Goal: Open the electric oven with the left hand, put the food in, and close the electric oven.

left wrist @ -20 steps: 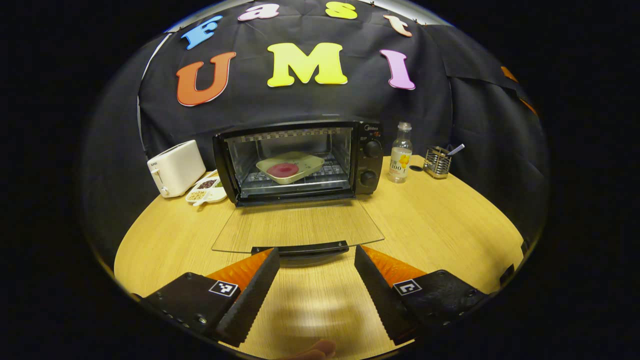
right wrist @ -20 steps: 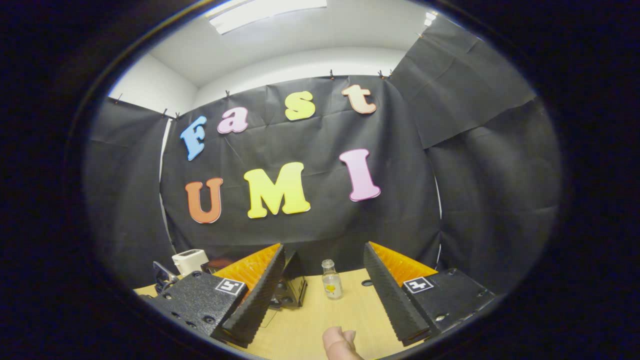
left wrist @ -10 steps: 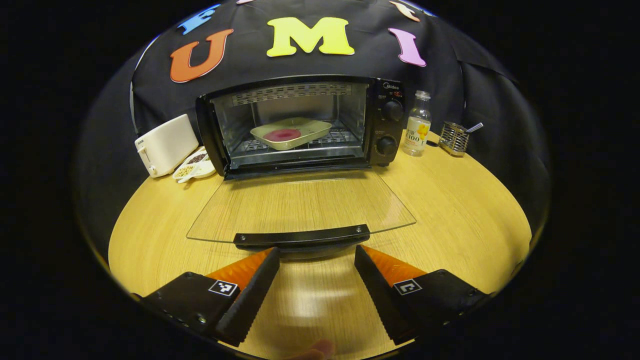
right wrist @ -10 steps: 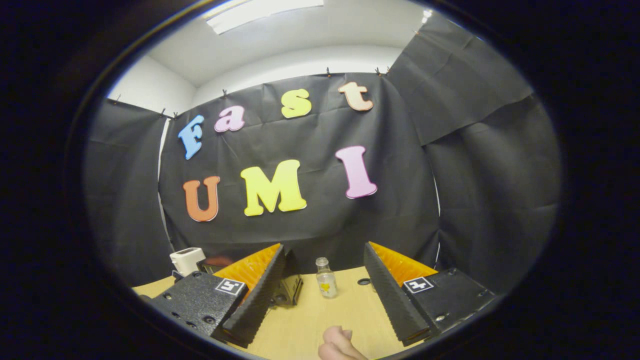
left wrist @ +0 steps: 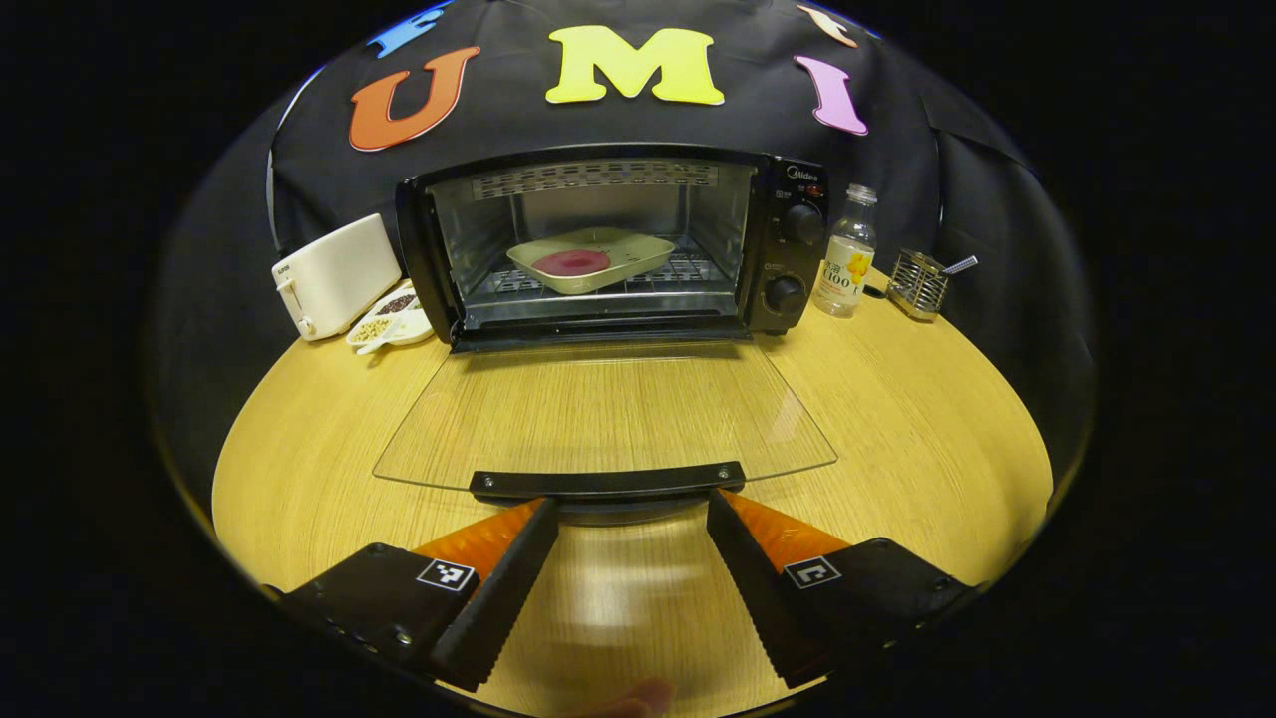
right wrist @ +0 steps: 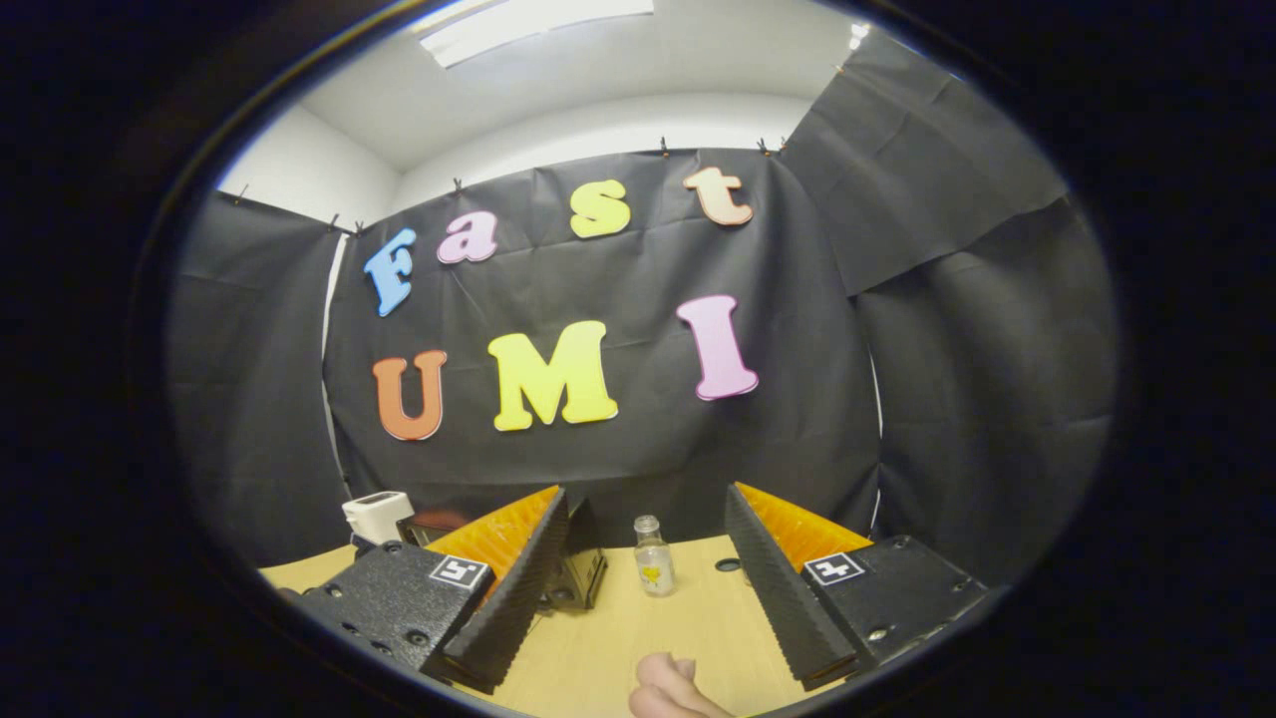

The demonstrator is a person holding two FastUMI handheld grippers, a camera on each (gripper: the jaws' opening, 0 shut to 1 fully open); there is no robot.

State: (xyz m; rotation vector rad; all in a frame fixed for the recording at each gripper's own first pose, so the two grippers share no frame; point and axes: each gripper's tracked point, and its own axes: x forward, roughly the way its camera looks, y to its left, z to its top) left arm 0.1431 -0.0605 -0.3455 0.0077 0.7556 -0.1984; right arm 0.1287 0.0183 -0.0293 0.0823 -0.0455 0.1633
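While the oven [left wrist: 608, 244] stood open at twelve o'clock from your left gripper [left wrist: 630, 504], its glass door [left wrist: 603, 419] lay flat on the table [left wrist: 897, 419], reaching toward you. The door's dark handle [left wrist: 608, 482] ran from nine o'clock to three o'clock, just past your fingertips [left wrist: 546, 511], and your fingers were spread wide with nothing between them. I could not tell if they touched the handle yet. The food [left wrist: 570, 262], a red round thing, sat in a pale tray [left wrist: 633, 251] on the oven rack, so I think shutting the door was the job left for you.

Your left gripper was the close one. Your right gripper [right wrist: 646, 504] was held up high and back, also spread wide and holding nothing, aimed at the wall, with the bottle [right wrist: 653, 558] at its twelve o'clock.

A toaster [left wrist: 334, 274] and a small dish of beans [left wrist: 389, 327] sat at ten o'clock from your left gripper. A bottle [left wrist: 845, 254] and a wire holder [left wrist: 917, 284] sat at two o'clock. None of them stood in the door's way.
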